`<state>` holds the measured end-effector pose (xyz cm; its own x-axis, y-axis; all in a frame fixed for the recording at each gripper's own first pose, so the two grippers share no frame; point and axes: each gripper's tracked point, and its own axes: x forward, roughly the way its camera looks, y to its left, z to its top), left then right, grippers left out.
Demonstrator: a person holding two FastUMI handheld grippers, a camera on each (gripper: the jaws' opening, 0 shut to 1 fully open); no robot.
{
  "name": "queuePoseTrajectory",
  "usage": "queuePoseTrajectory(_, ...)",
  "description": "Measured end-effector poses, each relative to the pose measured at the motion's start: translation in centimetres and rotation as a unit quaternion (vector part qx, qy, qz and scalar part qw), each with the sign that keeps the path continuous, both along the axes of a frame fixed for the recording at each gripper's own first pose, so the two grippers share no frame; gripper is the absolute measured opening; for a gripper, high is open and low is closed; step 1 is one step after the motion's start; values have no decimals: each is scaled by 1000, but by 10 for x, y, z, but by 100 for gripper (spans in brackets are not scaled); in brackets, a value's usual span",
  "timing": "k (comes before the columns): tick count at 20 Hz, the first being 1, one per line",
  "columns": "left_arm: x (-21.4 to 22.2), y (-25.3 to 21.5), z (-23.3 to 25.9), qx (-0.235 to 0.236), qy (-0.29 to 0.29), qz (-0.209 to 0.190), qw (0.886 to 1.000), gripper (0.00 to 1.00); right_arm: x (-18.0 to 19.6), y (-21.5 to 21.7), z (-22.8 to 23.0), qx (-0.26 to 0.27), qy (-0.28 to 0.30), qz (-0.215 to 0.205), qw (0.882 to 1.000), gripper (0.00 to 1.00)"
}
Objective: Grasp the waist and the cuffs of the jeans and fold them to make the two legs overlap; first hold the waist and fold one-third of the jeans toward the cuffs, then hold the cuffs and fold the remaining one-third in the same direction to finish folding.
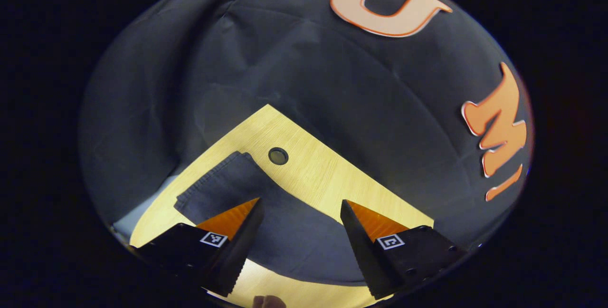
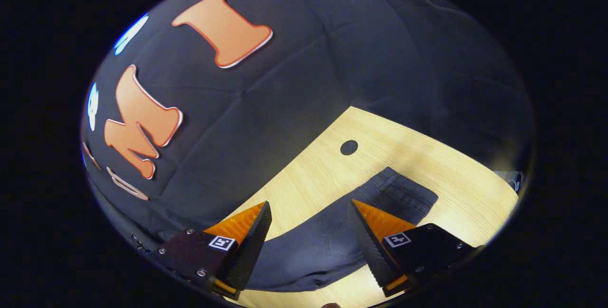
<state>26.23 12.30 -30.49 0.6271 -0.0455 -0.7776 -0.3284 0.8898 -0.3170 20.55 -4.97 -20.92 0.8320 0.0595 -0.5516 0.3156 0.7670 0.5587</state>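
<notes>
Both tools, left tool (image 1: pixel 300 213) and right tool (image 2: pixel 309 215), hover wide open above the jeans (image 2: pixel 332 246) lying flat on the tabletop (image 2: pixel 427 156); you should pinch the soft, heavy denim at the thick waistband.

light wood table (image 1: pixel 327 175) with round hole (image 1: pixel 278 156), black cloth wall (image 1: pixel 308 70)

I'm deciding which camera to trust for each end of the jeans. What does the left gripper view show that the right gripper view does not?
The left gripper view has the cuff end of the jeans, a plain hemmed edge, ahead of the left tongs, plus a fingertip at the bottom edge. The right gripper view has the waist end with waistband and a pocket, ahead of the right tongs. Both share the wooden table with its round hole, the jeans lying flat, and open tongs above the denim.
</notes>
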Motion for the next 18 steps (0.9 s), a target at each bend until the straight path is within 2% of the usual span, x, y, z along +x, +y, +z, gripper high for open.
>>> queuePoseTrajectory(3, -12, -12, 24, 16, -33, -50, 998, 98, -34, 0, 16, -13, -13, -10, 1000, 98)
queuePoseTrajectory(6, -28, -31, 44, 37, -69, -102, 992, 98, -64, -9, 12, -12, -12, -29, 999, 98)
queuePoseTrajectory(11, -41, -63, 72, 104, -158, -167, 968, 98, -99, -38, -29, 16, 25, -63, 998, 98)
queuePoseTrajectory(14, -62, -82, 90, 134, -187, -178, 957, 98, -106, -60, -63, 38, 63, -77, 994, 98)
queuePoseTrajectory(18, -80, -103, 104, 142, -203, -165, 955, 98, -88, -85, -115, 77, 116, -98, 985, 98)
